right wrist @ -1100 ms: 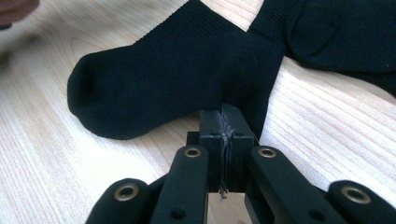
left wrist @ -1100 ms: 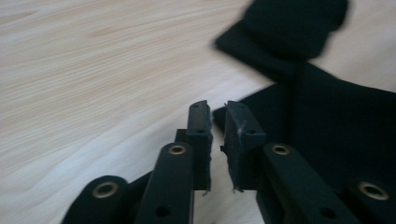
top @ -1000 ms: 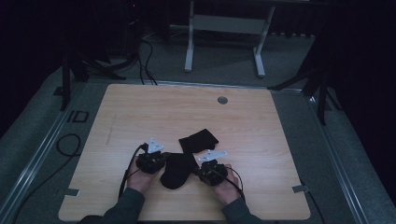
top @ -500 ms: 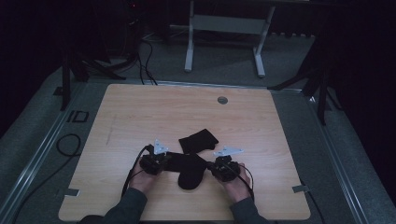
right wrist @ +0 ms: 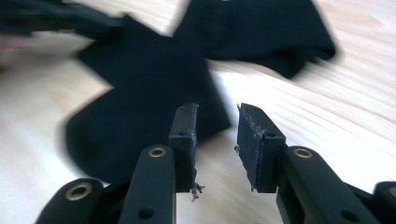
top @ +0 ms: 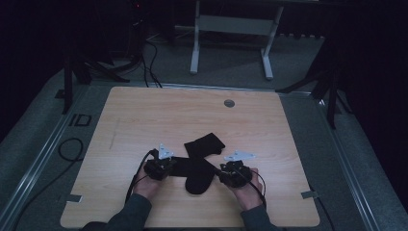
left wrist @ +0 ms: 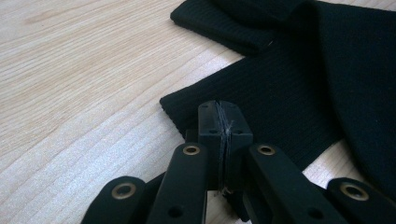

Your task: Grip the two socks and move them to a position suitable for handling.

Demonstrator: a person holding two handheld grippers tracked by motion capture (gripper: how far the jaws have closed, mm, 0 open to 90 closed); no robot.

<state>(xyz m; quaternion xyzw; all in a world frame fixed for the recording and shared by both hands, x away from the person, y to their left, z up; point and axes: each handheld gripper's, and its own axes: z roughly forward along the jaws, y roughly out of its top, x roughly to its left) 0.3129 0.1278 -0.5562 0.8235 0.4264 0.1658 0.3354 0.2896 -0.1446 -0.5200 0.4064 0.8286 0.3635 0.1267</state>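
Where the high view looks down on the pale wooden tabletop [top: 144, 115], two black knitted socks lie near its front edge, between the person's hands. One black sock [top: 204, 145] lies slanted toward the middle of the tabletop; the other black sock [top: 195, 171] lies just in front of it, stretching from the left tongs [top: 166, 166] toward the right and bending down to a rounded end. The two socks touch or overlap where they meet. The left hand [top: 146, 185] and the right hand [top: 245, 190] each grip a tool, and the right tongs [top: 223, 174] sit just beside the nearer sock's right edge. A small round grey grommet [top: 229, 103] sits near the far edge of the tabletop.

In the left gripper view, the left tongs [left wrist: 223, 126] are pressed tight together on the ribbed edge of the nearer sock [left wrist: 280, 102], pinning it at the cuff corner. The other sock [left wrist: 224, 25] lies beyond, partly over it.

In the right gripper view, which is blurred, the right tongs [right wrist: 217, 133] stand narrowly parted with nothing between them, bare wood showing in the gap. The nearer sock [right wrist: 140, 98] lies just left of the left jaw, and the far sock [right wrist: 261, 32] lies beyond.
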